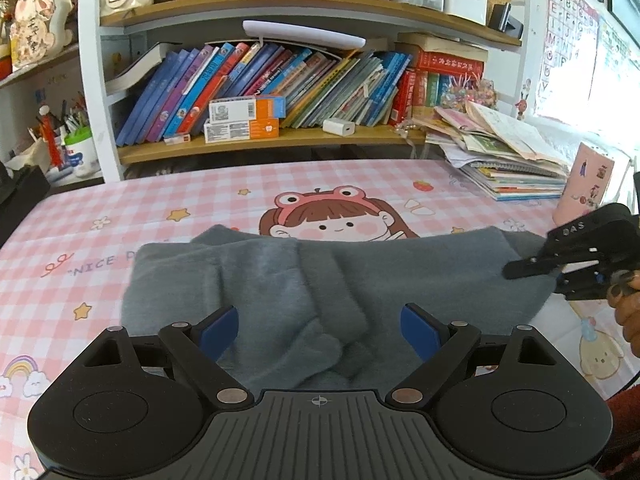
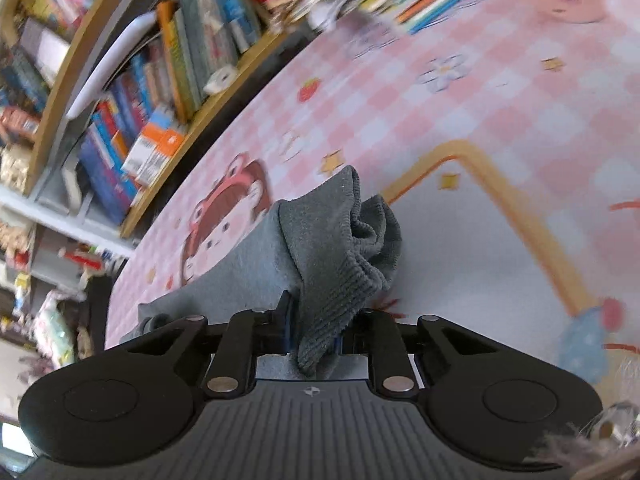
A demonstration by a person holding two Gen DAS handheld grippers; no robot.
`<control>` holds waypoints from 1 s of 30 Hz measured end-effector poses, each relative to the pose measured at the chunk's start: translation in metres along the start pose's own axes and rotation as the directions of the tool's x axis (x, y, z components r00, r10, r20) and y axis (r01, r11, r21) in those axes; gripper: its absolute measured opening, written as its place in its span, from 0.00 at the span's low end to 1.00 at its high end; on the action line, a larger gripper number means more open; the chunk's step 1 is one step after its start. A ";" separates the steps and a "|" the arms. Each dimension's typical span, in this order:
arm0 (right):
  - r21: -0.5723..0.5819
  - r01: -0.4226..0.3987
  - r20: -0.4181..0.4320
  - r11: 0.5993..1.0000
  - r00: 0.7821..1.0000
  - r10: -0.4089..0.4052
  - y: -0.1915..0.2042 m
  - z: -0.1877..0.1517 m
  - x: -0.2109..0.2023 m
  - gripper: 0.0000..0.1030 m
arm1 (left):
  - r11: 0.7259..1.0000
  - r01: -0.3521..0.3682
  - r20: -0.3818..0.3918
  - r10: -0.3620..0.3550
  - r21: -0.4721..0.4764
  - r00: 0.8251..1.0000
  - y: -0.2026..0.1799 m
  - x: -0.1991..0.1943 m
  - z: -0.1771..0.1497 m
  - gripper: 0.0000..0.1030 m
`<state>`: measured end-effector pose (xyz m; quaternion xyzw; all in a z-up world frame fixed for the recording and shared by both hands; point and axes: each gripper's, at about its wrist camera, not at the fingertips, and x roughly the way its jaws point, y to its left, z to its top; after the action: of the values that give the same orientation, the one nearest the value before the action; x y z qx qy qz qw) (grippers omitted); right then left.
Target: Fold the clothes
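clearly we are dealing with something soft: the grey garment (image 1: pixel 320 276) lies across the pink checked table cover (image 1: pixel 120 208), thick and fleecy, rumpled into rolls and ridges near the middle. it looks light and limp, with no stiffness of its own, so any part we lift will sag and drag the rest along. its nap should grip the pads well; we judge slipping unlikely, and nothing about it is fragile.

our right gripper (image 2: pixel 316 336) has its fingers drawn in tight on a ribbed edge of the garment, a cuff or hem we cannot tell, and the cloth bunches up past the fingertips, raised off the table. our left gripper (image 1: pixel 320 332) hovers low over the near side of the garment with its blue pads (image 1: pixel 219 330) spread wide, holding nothing.

for a second hold, we would pick a firm edge or corner on the near left side, since ribbed borders keep their shape better than the loose middle. pinching the rumpled centre would likely gather several layers at once.
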<state>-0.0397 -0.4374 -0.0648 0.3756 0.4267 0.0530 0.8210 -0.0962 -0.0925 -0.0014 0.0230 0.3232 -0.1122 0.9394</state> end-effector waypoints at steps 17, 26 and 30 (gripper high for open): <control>-0.187 -0.163 0.109 0.969 0.977 0.186 0.093 -0.016 -0.058 0.16 | 0.993 0.046 0.112 -0.034 -0.106 0.993 0.055 -0.016 0.011 0.89; -0.445 -0.156 0.099 0.882 0.970 0.222 0.192 -0.067 -0.044 0.16 | 0.987 0.046 0.149 -0.022 -0.156 0.989 0.121 -0.036 0.010 0.93; -0.565 -0.110 0.082 0.818 0.979 0.188 0.224 -0.099 -0.025 0.16 | 0.987 0.051 0.145 -0.028 -0.153 0.989 0.143 -0.041 0.007 0.95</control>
<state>-0.0763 -0.2316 0.0650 0.1547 0.3059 0.2140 0.9147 -0.0917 0.0539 0.0250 -0.0653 0.2636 -0.1065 0.9565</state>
